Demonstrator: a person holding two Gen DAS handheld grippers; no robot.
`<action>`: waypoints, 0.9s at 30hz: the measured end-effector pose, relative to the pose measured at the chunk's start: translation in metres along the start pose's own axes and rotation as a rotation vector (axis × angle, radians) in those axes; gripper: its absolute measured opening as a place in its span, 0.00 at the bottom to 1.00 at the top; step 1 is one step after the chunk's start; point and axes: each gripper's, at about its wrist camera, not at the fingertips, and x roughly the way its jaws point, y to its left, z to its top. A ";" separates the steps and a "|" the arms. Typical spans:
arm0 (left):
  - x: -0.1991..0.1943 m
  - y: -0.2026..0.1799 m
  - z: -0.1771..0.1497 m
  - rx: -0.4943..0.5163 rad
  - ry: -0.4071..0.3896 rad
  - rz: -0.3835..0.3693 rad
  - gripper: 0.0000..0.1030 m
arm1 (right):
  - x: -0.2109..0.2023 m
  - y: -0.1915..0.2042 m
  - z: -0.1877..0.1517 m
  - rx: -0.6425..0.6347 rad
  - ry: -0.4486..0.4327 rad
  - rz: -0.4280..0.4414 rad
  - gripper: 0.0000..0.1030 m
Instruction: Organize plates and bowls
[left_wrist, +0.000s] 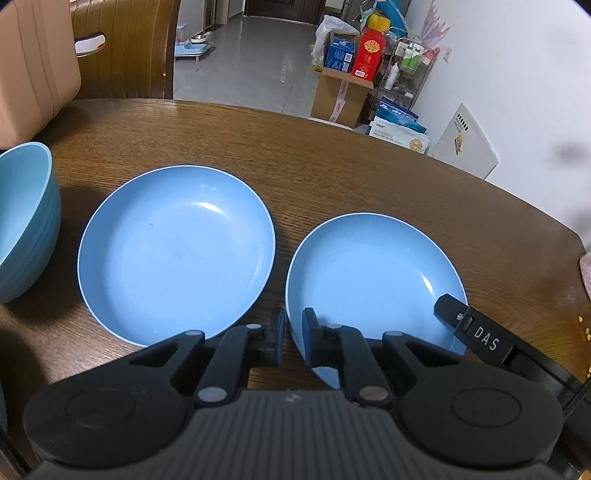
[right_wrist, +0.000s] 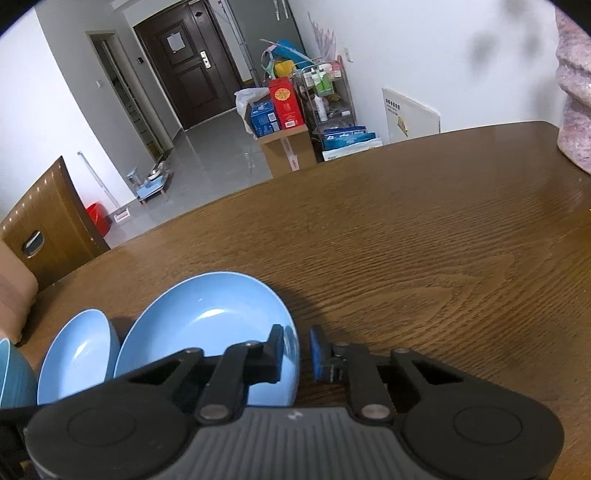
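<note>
Two light blue plates lie on the brown wooden table (left_wrist: 332, 155). The left plate (left_wrist: 176, 251) rests flat. The right plate (left_wrist: 373, 280) is tilted and raised; my left gripper (left_wrist: 293, 332) is shut on its left rim, one finger inside and one outside. My right gripper (right_wrist: 297, 350) straddles the same plate's (right_wrist: 207, 325) right rim with a narrow gap, its finger (left_wrist: 448, 306) showing over the plate in the left wrist view. A blue bowl (left_wrist: 26, 221) stands at the far left. The left plate (right_wrist: 77, 362) also shows in the right wrist view.
A beige box (left_wrist: 33, 66) and a wooden chair (left_wrist: 125, 48) stand behind the table's left end. A pink speckled object (right_wrist: 576, 92) sits at the table's right end. Cardboard boxes (left_wrist: 343, 92) and a rack stand on the floor beyond.
</note>
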 end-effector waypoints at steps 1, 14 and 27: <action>0.000 -0.001 0.000 0.002 0.001 -0.001 0.10 | 0.000 0.000 0.000 -0.002 -0.001 0.004 0.12; 0.000 -0.005 -0.002 0.045 -0.026 0.021 0.08 | 0.001 -0.003 -0.003 0.005 -0.016 0.023 0.06; -0.006 -0.005 -0.005 0.073 -0.049 0.015 0.08 | -0.009 -0.013 -0.007 0.024 -0.043 0.049 0.05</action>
